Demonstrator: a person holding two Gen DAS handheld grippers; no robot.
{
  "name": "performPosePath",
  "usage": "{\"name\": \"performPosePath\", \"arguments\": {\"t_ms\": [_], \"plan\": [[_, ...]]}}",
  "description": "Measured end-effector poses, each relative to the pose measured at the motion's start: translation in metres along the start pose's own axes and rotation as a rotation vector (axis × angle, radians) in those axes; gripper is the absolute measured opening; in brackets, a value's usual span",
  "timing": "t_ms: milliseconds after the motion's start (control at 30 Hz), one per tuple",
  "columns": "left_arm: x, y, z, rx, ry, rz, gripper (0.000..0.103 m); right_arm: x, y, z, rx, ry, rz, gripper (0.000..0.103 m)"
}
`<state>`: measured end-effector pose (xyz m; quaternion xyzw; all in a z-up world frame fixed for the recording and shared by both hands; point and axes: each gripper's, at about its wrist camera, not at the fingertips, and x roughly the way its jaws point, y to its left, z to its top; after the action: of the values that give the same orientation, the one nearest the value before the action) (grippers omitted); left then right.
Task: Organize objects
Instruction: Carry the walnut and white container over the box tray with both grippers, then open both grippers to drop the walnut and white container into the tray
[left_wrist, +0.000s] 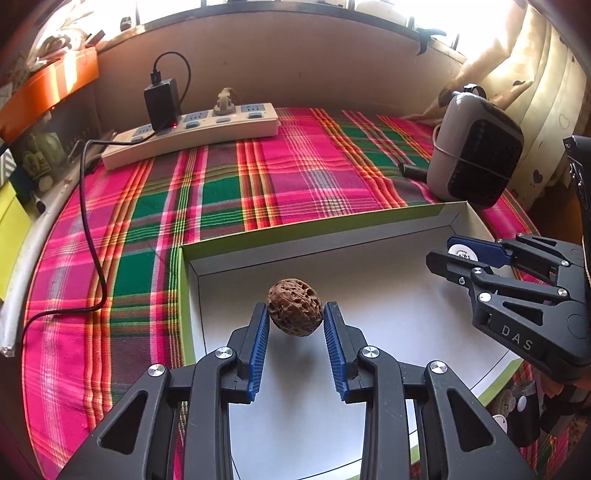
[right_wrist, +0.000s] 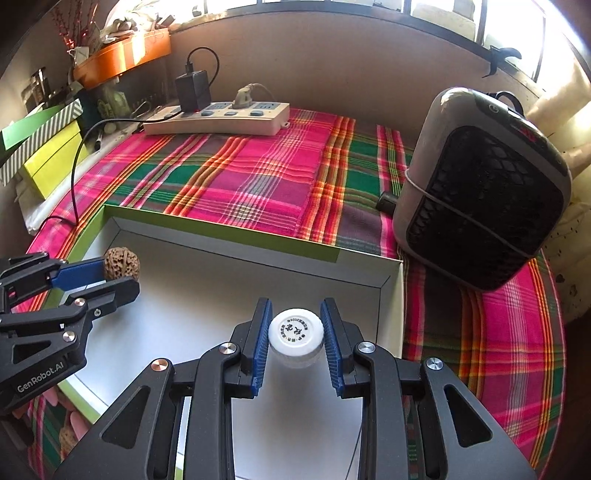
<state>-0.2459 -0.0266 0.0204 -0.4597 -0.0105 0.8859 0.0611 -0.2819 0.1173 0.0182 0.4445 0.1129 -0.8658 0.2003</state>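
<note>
Counter (right_wrist: 258, 173) covered w/ pink-green-orange plaid cloth; a shallow white box w/ green outer walls (right_wrist: 221, 225) sits at its near side, power strip (right_wrist: 218, 118) w/ black charger (right_wrist: 192, 90) plugged in lies along the brown back wall, grey/black heater (right_wrist: 480, 192) stands at the right by a pale curtain (left_wrist: 535, 74), bright window above. Left hand-held gripper (left_wrist: 295, 314) is clamped on a brown wrinkled walnut (left_wrist: 294, 312), held over the box's white floor toward its left side. Right hand-held gripper (right_wrist: 295, 332) is clamped on a small white-capped bottle (right_wrist: 295, 338), over the box near its right wall.
</note>
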Motion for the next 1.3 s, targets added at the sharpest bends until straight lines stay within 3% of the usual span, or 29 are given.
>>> {"name": "performPosePath", "arguments": {"t_ms": [533,767,833,900,1300], "plan": [[0.004,-0.001,0.001,0.008,0.005,0.011,0.029,0.008,-0.001,-0.001,0.006,0.025,0.003,0.029],[0.003,-0.001,0.001,0.002,0.005,0.008,0.037,0.007,-0.001,-0.002,0.008,0.026,0.0,0.029],[0.002,-0.001,0.001,-0.001,0.004,0.005,0.039,0.006,-0.001,-0.003,0.012,0.024,0.001,0.031],[0.001,0.001,0.0,-0.009,-0.001,0.007,0.041,0.004,-0.001,-0.003,0.016,0.019,0.004,0.042],[-0.025,0.004,-0.008,-0.009,-0.055,0.002,0.043,-0.02,0.0,-0.004,0.029,-0.035,-0.005,0.043]]}}
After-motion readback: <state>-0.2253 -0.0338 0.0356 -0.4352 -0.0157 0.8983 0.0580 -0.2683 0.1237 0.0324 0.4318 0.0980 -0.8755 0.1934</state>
